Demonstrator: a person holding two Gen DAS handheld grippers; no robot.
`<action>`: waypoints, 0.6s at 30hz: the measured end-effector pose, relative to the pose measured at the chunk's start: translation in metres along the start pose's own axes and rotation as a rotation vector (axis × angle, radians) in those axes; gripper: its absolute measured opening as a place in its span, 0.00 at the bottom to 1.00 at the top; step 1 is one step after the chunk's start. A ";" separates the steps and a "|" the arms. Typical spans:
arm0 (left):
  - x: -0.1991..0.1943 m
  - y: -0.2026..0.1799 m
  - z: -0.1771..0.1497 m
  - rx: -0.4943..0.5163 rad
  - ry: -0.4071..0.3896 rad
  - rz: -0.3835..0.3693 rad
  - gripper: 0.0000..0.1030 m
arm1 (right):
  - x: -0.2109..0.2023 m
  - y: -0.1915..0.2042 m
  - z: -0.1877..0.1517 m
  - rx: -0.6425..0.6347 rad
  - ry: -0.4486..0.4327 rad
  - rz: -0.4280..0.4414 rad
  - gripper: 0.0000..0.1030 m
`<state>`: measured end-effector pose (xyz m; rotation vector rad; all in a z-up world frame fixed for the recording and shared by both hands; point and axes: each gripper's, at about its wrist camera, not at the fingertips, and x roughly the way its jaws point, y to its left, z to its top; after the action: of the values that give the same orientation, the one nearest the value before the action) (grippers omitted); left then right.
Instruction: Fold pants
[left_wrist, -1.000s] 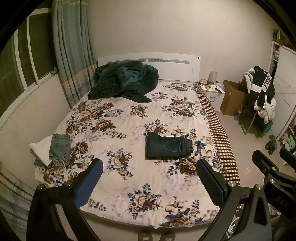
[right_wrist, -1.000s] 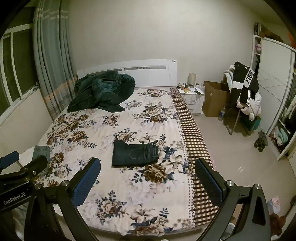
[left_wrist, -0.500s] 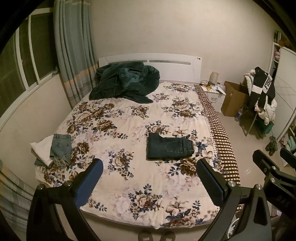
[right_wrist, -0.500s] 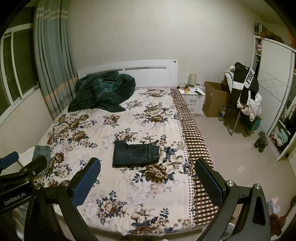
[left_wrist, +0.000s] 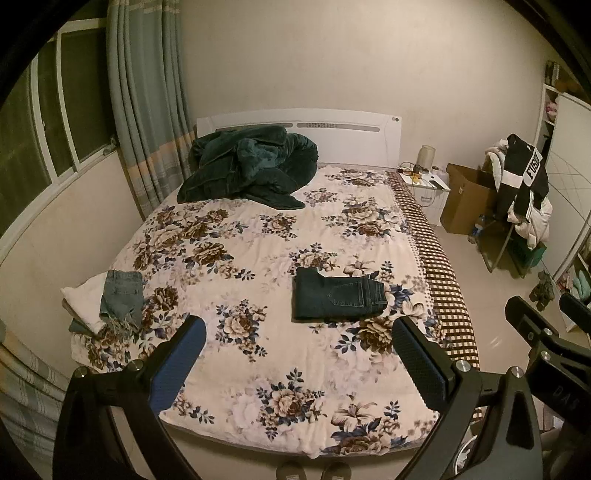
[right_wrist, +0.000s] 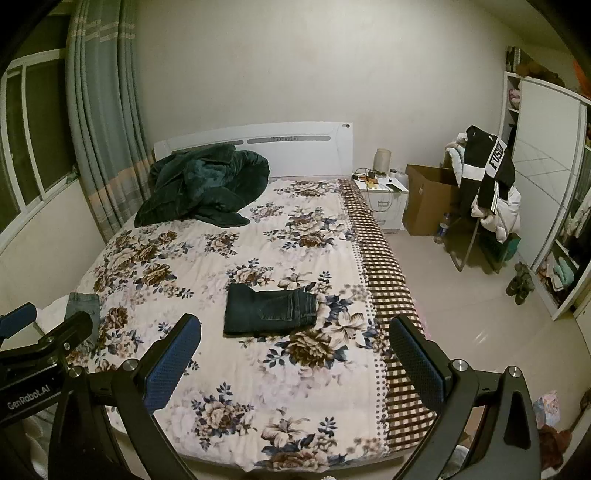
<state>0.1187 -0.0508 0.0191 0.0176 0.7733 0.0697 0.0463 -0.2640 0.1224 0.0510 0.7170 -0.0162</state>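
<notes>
- Two tools are held wide apart and empty above the foot of the bed: the left tool (left_wrist: 299, 354) and the right tool (right_wrist: 295, 350).
- Dark blue denim pants (left_wrist: 338, 298), already folded into a flat rectangle, are seen lying on the cream floral bedspread (left_wrist: 258, 236), nearer its checked brown border (right_wrist: 384, 266).
- If a further fold is wanted, both corners of one short edge are best pinched together, since stiff denim creases unevenly.
</notes>
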 end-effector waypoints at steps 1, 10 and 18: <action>-0.001 0.000 0.000 -0.001 0.000 0.000 1.00 | 0.000 0.000 0.000 0.001 -0.001 -0.001 1.00; -0.002 -0.001 0.002 -0.002 0.002 0.003 1.00 | 0.000 0.000 0.000 0.000 0.000 0.001 1.00; -0.004 -0.001 0.006 -0.002 -0.002 0.003 1.00 | 0.000 0.000 -0.001 -0.001 0.001 0.000 1.00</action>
<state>0.1205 -0.0521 0.0262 0.0170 0.7712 0.0729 0.0462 -0.2635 0.1218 0.0504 0.7182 -0.0159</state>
